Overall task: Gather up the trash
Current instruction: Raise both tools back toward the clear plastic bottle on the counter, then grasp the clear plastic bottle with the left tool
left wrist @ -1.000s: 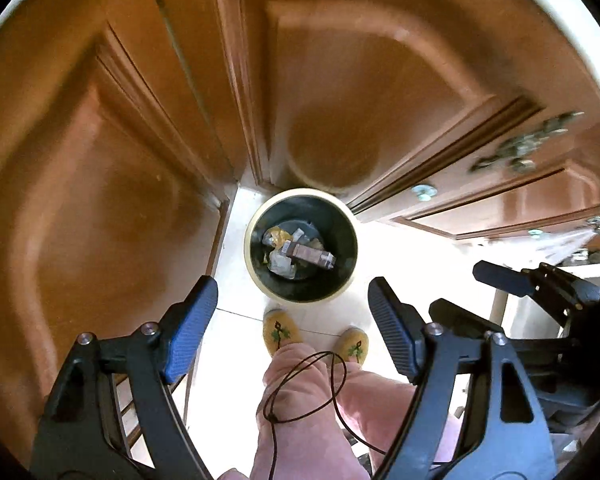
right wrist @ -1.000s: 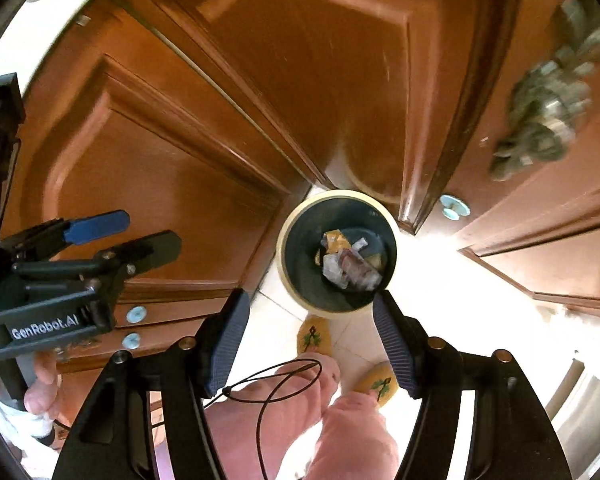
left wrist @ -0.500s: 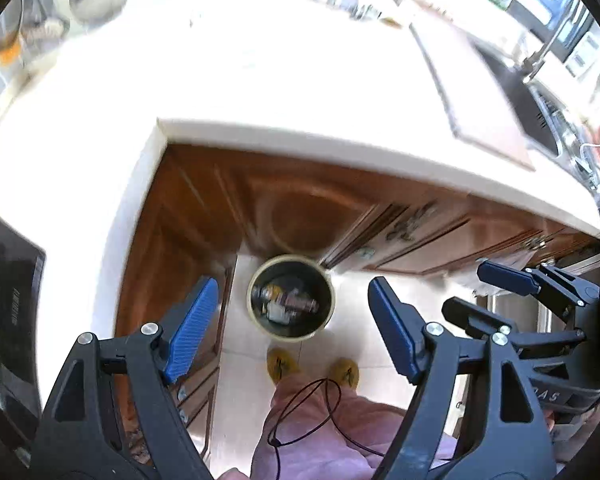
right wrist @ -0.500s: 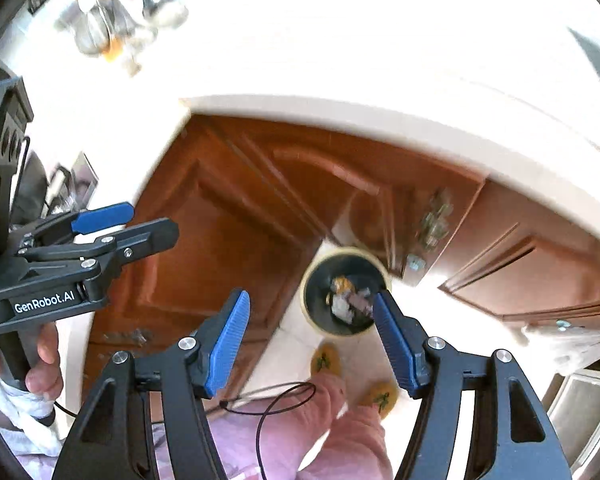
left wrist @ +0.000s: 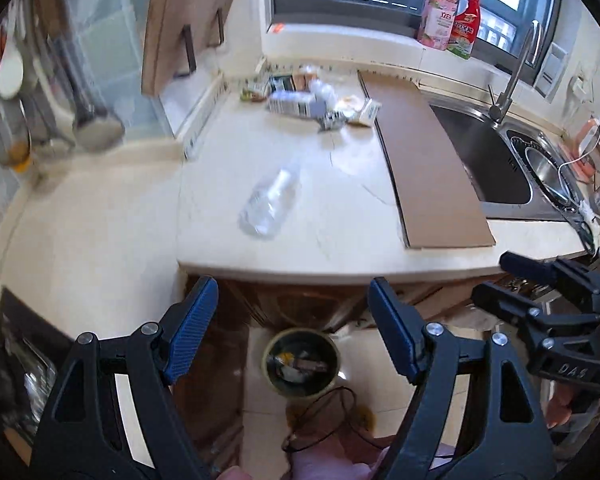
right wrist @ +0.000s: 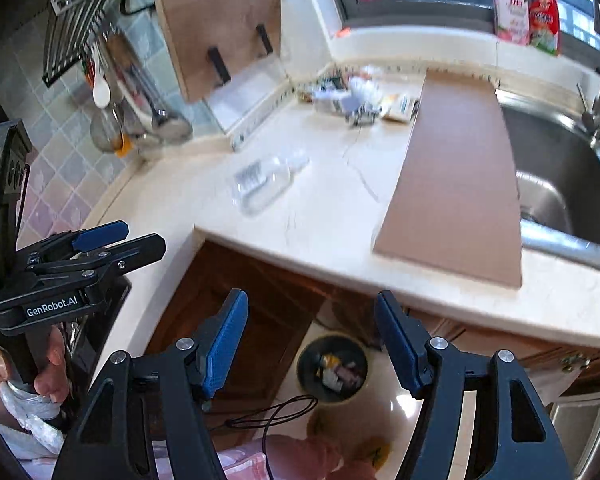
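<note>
While both grippers are hanging empty over the edge of the cream countertop (left wrist: 340,256), a clear plastic bottle (left wrist: 270,204) is lying on its side on the stone ahead of them, the nearest piece of trash still waiting to be collected. On the left side, the left gripper (left wrist: 292,316) is holding its blue pads spread wide with nothing between them; from its camera the bottle is sitting forward and slightly left of the gap, its long axis slanting from near left to far right, cap end pointing away. Farther back against the wall, a jumble of wrappers and cartons (left wrist: 312,100) is resting beside a brown cardboard sheet (left wrist: 428,160) that is running along the steel sink (left wrist: 496,164). Moving right, the right gripper (right wrist: 312,334) is also standing apart and gripping nothing, and from its view the bottle (right wrist: 268,182) is lying clearly off to the left of its line. Judging by this, the left hand is looking the better placed of the two, and a grasp across the bottle's slanted body would be calling for a roll of the wrist. Below, on the tiled floor, the trash bin (right wrist: 332,368) is sitting between the fingers in both views, already holding scraps.
</note>
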### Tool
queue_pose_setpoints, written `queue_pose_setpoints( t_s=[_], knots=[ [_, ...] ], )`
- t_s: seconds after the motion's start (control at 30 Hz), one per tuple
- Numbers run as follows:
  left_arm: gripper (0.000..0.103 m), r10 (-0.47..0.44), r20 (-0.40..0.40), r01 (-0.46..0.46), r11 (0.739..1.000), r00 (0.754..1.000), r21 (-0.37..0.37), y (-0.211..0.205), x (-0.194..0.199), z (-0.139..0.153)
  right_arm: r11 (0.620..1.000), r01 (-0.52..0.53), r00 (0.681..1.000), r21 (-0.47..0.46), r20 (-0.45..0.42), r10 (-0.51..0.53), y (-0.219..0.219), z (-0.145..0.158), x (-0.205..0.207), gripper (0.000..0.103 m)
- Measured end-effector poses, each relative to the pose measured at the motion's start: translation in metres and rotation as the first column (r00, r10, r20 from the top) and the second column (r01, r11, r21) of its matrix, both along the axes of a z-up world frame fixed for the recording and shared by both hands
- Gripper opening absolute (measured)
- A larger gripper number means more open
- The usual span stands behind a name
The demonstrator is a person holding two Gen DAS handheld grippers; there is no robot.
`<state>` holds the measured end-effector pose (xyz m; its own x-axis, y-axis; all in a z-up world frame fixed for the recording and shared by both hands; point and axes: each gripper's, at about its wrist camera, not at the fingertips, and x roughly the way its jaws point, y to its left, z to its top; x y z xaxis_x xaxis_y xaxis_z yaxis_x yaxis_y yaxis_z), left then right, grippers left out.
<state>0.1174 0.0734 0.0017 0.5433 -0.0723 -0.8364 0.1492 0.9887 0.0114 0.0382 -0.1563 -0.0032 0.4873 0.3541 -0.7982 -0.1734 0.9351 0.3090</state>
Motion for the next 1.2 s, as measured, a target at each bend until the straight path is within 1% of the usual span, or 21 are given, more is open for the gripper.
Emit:
queue_pose_setpoints(
  t_s=[0.13,0.23,0.37,0.53,0.6,0.73,0.77,0.83,0.87,1.03,1.07,1.1,1.13,1.2],
  knots=[
    [0.075,-0.048,0.023,0.046,0.998,0.999,0.052,0.0,0.02,0.018,0.999,0.024,0.999,0.027,0.034,-0.025,-0.003,0.023,0.019,0.067],
    [0.075,-0.084,0.002,0.084,0.993,0.996,0.082,0.006,0.046,0.016,0.997,0.051,0.998,0.052,0.038,-0.053,-0.003,0.029,0.038,0.067],
    [0.075,-0.134,-0.083,0.139,0.989,0.988,0.058,0.012,0.081,0.0,0.993,0.087,0.995,0.075,0.032,-0.09,-0.003,0.032,0.065,0.067],
    [0.075,-0.187,-0.167,0.191,0.982,0.968,0.007,0.014,0.13,-0.033,0.986,0.141,0.989,0.086,0.021,-0.143,0.001,0.029,0.096,0.067],
    [0.075,-0.2,-0.19,0.202,0.979,0.961,-0.004,0.014,0.147,-0.046,0.983,0.159,0.987,0.092,0.012,-0.161,0.002,0.023,0.107,0.067],
    [0.075,-0.2,-0.246,0.209,0.978,0.948,0.011,0.014,0.181,-0.08,0.975,0.203,0.979,0.095,-0.025,-0.201,0.003,0.009,0.133,0.067],
    [0.073,-0.196,-0.259,0.208,0.978,0.946,0.018,0.014,0.187,-0.086,0.973,0.211,0.977,0.097,-0.034,-0.208,0.002,0.005,0.137,0.067],
    [0.066,-0.192,-0.291,0.209,0.978,0.937,0.027,0.015,0.201,-0.102,0.97,0.221,0.975,0.106,-0.059,-0.215,0.002,-0.005,0.149,0.067],
    [0.063,-0.191,-0.308,0.21,0.977,0.932,0.031,0.014,0.208,-0.109,0.97,0.22,0.975,0.107,-0.066,-0.214,0.001,-0.009,0.153,0.067],
    [0.06,-0.189,-0.337,0.219,0.974,0.922,0.052,0.009,0.23,-0.129,0.979,0.181,0.981,0.093,-0.092,-0.172,0.0,-0.032,0.19,0.067],
    [0.057,-0.185,-0.348,0.216,0.975,0.919,0.054,0.007,0.234,-0.132,0.98,0.175,0.981,0.095,-0.097,-0.166,-0.001,-0.036,0.196,0.067],
    [0.054,-0.182,-0.36,0.213,0.976,0.915,0.049,0.006,0.237,-0.135,0.981,0.167,0.982,0.1,-0.11,-0.156,-0.003,-0.042,0.208,0.067],
    [0.053,-0.182,-0.376,0.214,0.976,0.909,0.044,0.003,0.24,-0.138,0.981,0.163,0.981,0.105,-0.122,-0.15,-0.006,-0.048,0.218,0.067],
    [0.051,-0.174,-0.403,0.213,0.975,0.899,0.056,-0.001,0.245,-0.146,0.981,0.158,0.98,0.114,-0.141,-0.141,-0.011,-0.057,0.236,0.067]
  ],
)
